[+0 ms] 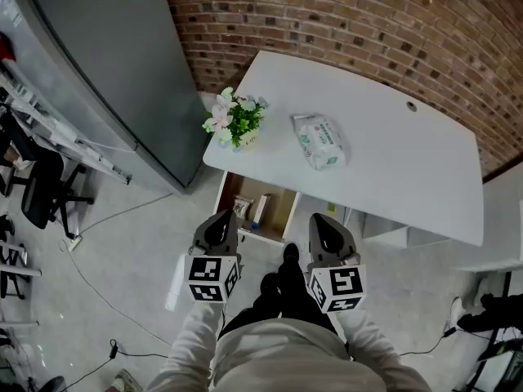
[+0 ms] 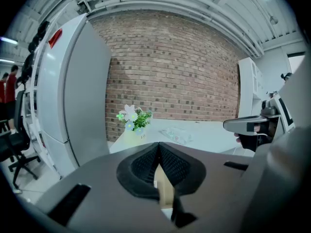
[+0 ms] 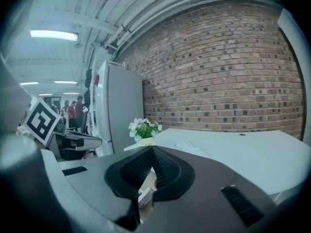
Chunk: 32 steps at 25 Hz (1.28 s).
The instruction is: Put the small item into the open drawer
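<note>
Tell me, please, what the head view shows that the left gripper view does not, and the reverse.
Only the head view shows the small items in the open drawer, the person's legs and a floor cable. Only the left gripper view shows the left gripper with jaws shut on nothing, ceiling pipes and people in red. Both show the white desk, flower pot, pack of wipes, brick wall and refrigerator.
</note>
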{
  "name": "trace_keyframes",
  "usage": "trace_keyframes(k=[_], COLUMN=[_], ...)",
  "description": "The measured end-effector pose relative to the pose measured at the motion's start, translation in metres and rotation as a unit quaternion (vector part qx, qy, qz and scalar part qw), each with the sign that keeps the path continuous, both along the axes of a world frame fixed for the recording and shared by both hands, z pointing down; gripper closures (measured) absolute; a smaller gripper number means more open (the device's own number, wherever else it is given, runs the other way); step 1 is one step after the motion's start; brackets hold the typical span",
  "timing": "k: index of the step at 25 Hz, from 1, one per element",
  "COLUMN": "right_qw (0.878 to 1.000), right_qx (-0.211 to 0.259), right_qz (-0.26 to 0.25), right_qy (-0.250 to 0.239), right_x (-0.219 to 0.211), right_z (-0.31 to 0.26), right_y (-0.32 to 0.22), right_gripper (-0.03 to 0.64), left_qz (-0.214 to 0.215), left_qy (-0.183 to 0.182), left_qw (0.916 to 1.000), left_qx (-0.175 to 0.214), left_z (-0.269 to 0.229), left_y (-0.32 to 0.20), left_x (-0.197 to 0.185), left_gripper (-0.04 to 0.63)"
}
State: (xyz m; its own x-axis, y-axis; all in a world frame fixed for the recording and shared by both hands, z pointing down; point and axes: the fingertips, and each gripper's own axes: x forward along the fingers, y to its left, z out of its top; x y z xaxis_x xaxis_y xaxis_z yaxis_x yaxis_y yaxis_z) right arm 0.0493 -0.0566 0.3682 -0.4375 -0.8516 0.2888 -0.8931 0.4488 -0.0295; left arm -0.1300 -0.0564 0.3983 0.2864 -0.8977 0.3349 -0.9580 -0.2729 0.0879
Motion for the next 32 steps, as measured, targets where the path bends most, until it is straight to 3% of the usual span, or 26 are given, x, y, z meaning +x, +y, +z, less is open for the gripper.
trace_keyframes(k=[15,32], right_qw=[1.0,0.999], right_qx=[0.018,0.027], right_qz=[-0.01,-0.022], right_qy=[0.011,0.033], right_x=[-0.005,-0.016], right_z=[-0.014,-0.012], right_y=[0.009,0.013], right_gripper=[0.591,0.591], left_qz=[-0.006,-0.007], left_qy=[0.01,0.009], left_qw=[0.9994,0.9993], left_qx=[0.032,0.034], left_z=[-0.022,-0.019], left_y=[0.017,0.018], left_x=[-0.014,-0.02], left_gripper=[0.578,0.578])
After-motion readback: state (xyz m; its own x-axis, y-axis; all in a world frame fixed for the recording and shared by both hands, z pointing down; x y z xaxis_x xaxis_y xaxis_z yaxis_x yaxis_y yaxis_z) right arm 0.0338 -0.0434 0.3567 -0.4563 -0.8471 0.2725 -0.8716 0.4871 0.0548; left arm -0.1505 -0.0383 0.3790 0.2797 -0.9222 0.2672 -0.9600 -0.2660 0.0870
